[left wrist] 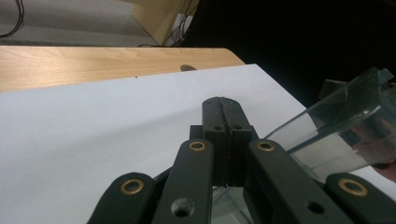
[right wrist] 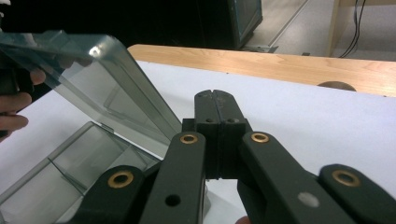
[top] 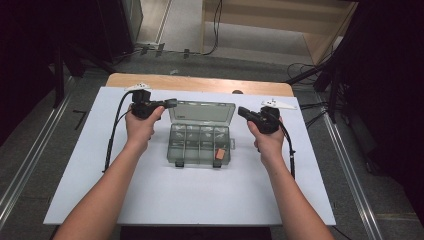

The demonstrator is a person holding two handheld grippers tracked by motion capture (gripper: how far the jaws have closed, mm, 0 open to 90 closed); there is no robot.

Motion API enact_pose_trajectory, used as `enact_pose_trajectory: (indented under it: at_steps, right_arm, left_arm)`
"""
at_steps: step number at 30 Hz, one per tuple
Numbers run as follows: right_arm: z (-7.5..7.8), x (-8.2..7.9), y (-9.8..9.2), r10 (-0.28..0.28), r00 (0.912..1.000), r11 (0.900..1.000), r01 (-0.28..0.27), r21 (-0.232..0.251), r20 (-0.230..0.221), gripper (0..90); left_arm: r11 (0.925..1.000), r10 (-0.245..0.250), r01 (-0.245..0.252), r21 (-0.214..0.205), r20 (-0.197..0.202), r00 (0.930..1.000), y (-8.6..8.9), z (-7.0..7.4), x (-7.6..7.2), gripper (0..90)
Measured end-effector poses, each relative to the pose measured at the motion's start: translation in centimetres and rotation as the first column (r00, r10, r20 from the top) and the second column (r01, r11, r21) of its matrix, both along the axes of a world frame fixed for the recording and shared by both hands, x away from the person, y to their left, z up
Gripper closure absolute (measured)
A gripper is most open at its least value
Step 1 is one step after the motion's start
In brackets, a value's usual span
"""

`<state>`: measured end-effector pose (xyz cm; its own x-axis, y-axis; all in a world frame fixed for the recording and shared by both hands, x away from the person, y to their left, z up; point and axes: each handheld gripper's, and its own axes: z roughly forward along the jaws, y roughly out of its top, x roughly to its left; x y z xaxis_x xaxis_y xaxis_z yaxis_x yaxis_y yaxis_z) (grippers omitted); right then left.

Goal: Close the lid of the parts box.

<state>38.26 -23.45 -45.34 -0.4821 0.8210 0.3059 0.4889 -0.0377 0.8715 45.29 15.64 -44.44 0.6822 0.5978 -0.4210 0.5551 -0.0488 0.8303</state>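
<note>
A clear grey plastic compartment box [top: 200, 145] lies in the middle of the white board with its lid [top: 202, 112] standing up at the back. A small orange piece [top: 219, 154] sits in its front right compartment. My left gripper [top: 172, 103] is shut and empty, its tip by the lid's top left corner; in the left gripper view the jaws [left wrist: 225, 105] meet with the lid [left wrist: 341, 126] just to their right. My right gripper [top: 241, 111] is shut with nothing in it, beside the lid's right end. The right gripper view has its tip [right wrist: 215, 98] next to the lid [right wrist: 93, 79] and the box base [right wrist: 70, 172].
The white board [top: 150, 200] covers a wooden table [top: 200, 82], whose bare strip runs along the far edge. A cable [top: 112, 135] trails from the left gripper across the board and another [top: 291, 155] from the right. Dark stands and floor rails flank the table.
</note>
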Motion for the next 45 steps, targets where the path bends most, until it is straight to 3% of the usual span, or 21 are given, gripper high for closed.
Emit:
enact_pose_trajectory:
  at_steps: [12,27,37,45]
  right_arm:
    - [0.3,-0.7,0.6,-0.002,1.0000,1.0000,0.002,-0.001,0.006,87.9]
    - [0.0,-2.7,1.1,0.035,0.9986,0.9994,-0.035,-0.007,0.040,88.0]
    - [-0.4,-4.4,1.2,0.052,0.9965,0.9986,-0.052,0.001,0.065,88.0]
    - [-0.9,-6.3,1.9,0.077,0.9941,0.9964,-0.074,-0.040,0.076,88.0]
  left_arm:
    - [0.9998,-0.021,0.021,0.007,0.021,0.9995,0.0,0.2,-1.6,89.9]
    - [0.9990,-0.036,0.035,0.028,0.044,0.9984,0.3,-0.3,-4.2,89.9]
    - [0.9973,-0.050,0.044,0.058,0.091,0.9946,0.4,-0.2,-6.8,89.8]
    - [0.9944,-0.062,0.051,0.093,0.119,0.9910,0.4,-0.8,-9.3,89.8]
